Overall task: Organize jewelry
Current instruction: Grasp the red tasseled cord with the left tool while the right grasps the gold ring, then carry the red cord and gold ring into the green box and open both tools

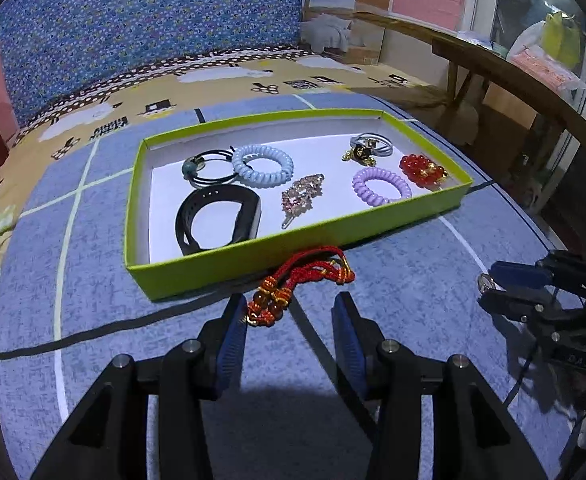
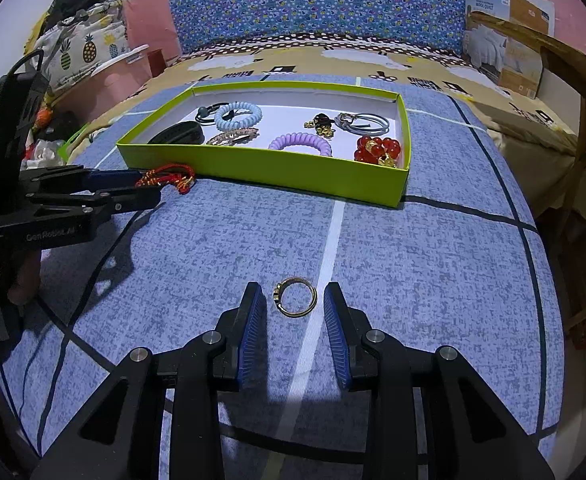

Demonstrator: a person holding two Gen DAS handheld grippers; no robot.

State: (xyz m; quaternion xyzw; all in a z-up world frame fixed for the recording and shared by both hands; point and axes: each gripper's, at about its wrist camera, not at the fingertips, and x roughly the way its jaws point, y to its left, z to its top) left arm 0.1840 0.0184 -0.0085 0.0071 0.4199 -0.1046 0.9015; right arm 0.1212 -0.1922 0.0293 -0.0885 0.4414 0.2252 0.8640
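Setting: a bed covered with a blue patterned sheet (image 2: 413,260), where a person kneels or stands holding a two-finger tool in each hand.

Box: a shallow green box (image 1: 253,256) lies just beyond both tools, its white floor already holding two coiled hair ties, a black wristband, a sparkly hair clip (image 1: 301,196), a red bead bracelet (image 2: 377,151) and a few smaller pieces (evidently the collecting place for the jewelry).

Left gripper (image 1: 291,312): jaws spread wide, nothing gripped. It points down at the sheet close to the box's near wall.

Red cord bracelet (image 1: 305,280): lies on the sheet against the outside of the box wall, its beaded end just at the tip of the left finger (image 1: 235,320) and the rest trailing ahead between the jaws. It is still outside the box, so I take it as the left hand's next pick.

Right gripper (image 2: 296,312): jaws apart, not squeezing anything, lowered toward the sheet well short of the box.

Gold ring (image 2: 296,297): lies flat on the sheet between the right fingertips, clear of both pads (lined up for a pinch, it seems).

Remaining work: the ring and the cord bracelet appear to be the only pieces left outside the box.
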